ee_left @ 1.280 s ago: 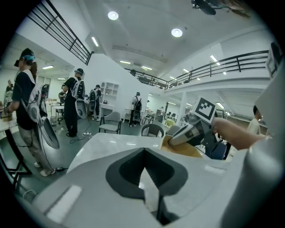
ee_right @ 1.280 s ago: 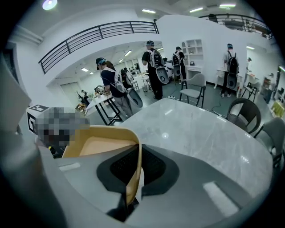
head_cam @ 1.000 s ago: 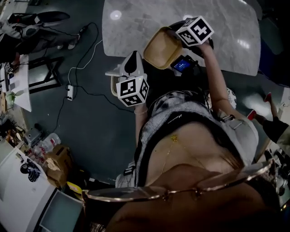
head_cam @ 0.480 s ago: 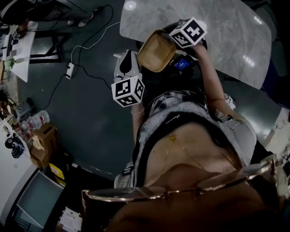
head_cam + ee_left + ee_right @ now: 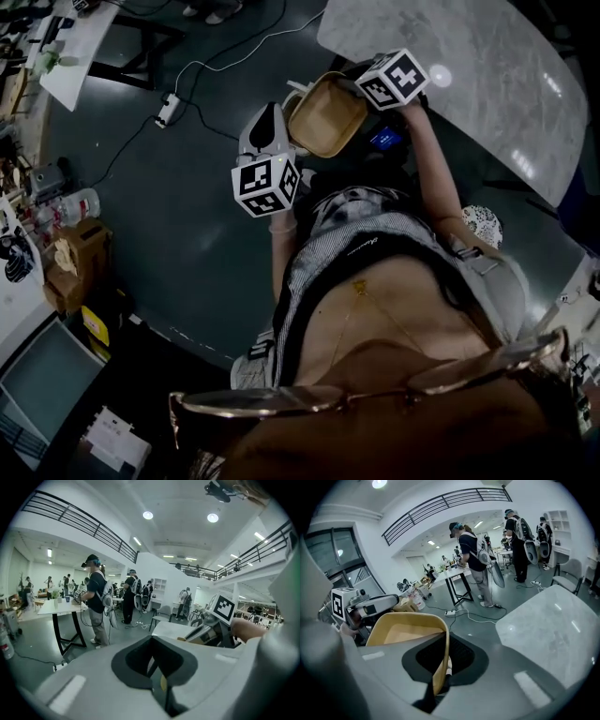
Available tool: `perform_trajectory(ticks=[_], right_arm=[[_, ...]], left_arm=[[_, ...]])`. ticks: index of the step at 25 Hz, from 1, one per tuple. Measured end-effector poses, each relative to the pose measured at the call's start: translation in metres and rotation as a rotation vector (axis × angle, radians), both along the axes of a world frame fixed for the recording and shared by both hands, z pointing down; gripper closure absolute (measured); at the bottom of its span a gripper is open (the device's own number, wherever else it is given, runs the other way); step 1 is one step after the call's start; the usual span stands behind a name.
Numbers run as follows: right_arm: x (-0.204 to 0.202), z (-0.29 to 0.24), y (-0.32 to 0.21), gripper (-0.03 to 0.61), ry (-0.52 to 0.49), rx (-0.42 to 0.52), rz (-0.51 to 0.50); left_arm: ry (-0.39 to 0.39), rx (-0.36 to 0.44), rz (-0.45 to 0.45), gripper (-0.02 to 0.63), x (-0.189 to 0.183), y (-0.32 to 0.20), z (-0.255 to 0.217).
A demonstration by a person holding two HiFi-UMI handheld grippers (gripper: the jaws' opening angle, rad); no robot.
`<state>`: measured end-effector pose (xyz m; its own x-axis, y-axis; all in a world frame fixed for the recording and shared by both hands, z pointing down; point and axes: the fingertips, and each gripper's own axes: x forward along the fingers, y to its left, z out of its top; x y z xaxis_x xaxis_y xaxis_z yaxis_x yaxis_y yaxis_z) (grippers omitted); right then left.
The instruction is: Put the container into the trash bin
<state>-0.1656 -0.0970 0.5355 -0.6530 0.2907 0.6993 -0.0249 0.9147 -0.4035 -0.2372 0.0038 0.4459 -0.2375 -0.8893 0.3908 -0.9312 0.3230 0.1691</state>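
Right gripper (image 5: 443,668) fingers nearly closed, pinching container (image 5: 407,631) rim, holding it over floor left of desk (image 5: 551,625). Left gripper (image 5: 157,670) fingers sitting together, gripping nothing, just left of container.

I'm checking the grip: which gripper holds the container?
The right gripper: its jaws are shut on the rim of the container. The left gripper has no container between its jaws.
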Motion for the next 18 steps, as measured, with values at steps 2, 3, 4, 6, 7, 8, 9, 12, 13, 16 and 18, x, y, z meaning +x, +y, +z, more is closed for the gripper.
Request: perform_trajectory(ticks=[2,3,4,6,7,8,9,12,13,16,18], right_arm=[[-0.014,0.003,0.020,0.548,0.007,-0.003,-0.017],[-0.020,0.005,0.029,0.548,0.011,-0.002,-0.026],[-0.026,0.008,0.036,0.548,0.015,-0.002,-0.036],[-0.037,0.014,0.050,0.547,0.022,0.002,-0.052],[-0.042,0.018,0.055,0.548,0.027,0.003,-0.058],[-0.047,0.022,0.060,0.547,0.032,0.006,-0.061],[-0.051,0.026,0.063,0.546,0.037,0.010,-0.064],[-0.061,0.047,0.069,0.546,0.046,0.039,-0.067],[-0.064,0.057,0.069,0.546,0.049,0.052,-0.067],[-0.074,0.078,0.067,0.545,0.056,0.109,-0.064],[-0.082,0.092,0.064,0.545,0.059,0.149,-0.063]], left_arm=[[0.007,0.003,-0.017,0.612,-0.011,0.018,0.003],[0.010,0.004,-0.026,0.612,-0.016,0.027,0.005],[0.013,0.004,-0.035,0.612,-0.021,0.034,0.007],[0.017,0.001,-0.052,0.612,-0.030,0.048,0.011],[0.019,-0.001,-0.060,0.612,-0.034,0.054,0.012],[0.022,-0.002,-0.068,0.612,-0.038,0.060,0.013],[0.024,-0.003,-0.076,0.612,-0.041,0.065,0.014],[0.031,-0.005,-0.103,0.612,-0.048,0.078,0.019],[0.034,-0.006,-0.112,0.612,-0.049,0.082,0.022],[0.049,-0.011,-0.137,0.612,-0.053,0.093,0.027],[0.057,-0.014,-0.152,0.612,-0.055,0.100,0.028]])
